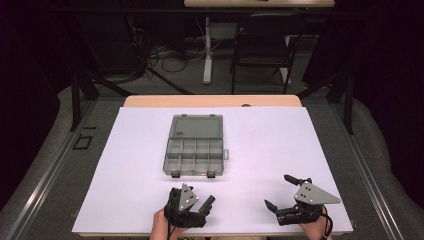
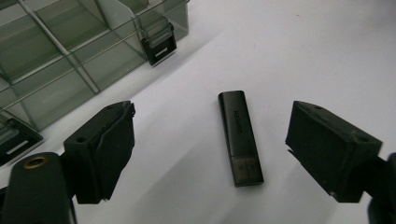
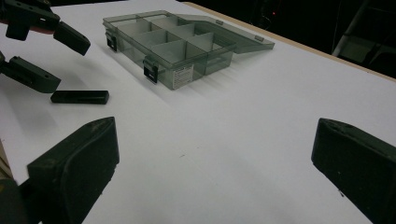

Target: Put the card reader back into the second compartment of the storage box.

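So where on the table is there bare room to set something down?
The white table top is bare right of the compartment box to the edge, and left of it too. It is tightest at the near left, where the black USB stick lies between the open left tongs below the box's latches.

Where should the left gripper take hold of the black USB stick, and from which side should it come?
Probably from above, jaws closing across the narrow width of the USB stick near its middle. It lies flat on the white table, long and thin, and the open left gripper already straddles its two long sides.
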A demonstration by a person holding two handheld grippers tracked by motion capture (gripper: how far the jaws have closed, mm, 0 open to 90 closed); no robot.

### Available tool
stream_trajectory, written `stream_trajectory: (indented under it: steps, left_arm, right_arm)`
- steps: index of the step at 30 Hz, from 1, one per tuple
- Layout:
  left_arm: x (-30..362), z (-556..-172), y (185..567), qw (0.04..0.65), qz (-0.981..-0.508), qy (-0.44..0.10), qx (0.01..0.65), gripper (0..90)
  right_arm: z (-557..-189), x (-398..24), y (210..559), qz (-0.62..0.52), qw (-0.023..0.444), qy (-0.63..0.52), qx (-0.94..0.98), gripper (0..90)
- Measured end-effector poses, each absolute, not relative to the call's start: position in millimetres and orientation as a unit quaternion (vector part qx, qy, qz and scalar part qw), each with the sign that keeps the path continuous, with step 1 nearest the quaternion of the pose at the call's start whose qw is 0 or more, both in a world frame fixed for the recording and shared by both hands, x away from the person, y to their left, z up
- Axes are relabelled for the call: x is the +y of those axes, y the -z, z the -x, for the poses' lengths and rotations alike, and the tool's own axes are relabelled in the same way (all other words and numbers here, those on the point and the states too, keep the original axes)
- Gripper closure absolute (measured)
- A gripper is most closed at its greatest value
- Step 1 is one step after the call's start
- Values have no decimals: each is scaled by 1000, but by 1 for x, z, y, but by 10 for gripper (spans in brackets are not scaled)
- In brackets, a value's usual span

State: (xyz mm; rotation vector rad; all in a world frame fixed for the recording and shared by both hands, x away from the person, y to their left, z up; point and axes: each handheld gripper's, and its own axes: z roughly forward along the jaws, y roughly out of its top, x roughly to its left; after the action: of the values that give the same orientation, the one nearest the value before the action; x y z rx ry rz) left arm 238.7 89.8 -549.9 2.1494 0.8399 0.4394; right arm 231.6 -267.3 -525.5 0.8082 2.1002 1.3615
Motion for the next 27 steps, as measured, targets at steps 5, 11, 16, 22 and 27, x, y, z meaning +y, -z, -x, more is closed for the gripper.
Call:
stream_trajectory:
  steps: [5,11,16,22,27]
  left_arm:
    - [85,-237,552,385,-845,-171,329,255]
    - [79,-236,556,379,-852,-158,326,442]
    - [76,-236,559,380,-850,-152,332,544]
    - [75,-236,564,374,-850,-148,341,631]
    - [75,-235,565,377,-847,-146,346,669]
  right_arm:
    - [-232,-267,525,-297,253,-501,773,4]
    - [-231,-267,525,-297,253,-500,773,5]
    - [-232,-267,525,-297,252,-499,774,5]
    - [-231,-267,525,-296,252,-498,775,7]
    - [-231,-267,526,-295,251,-497,777,7]
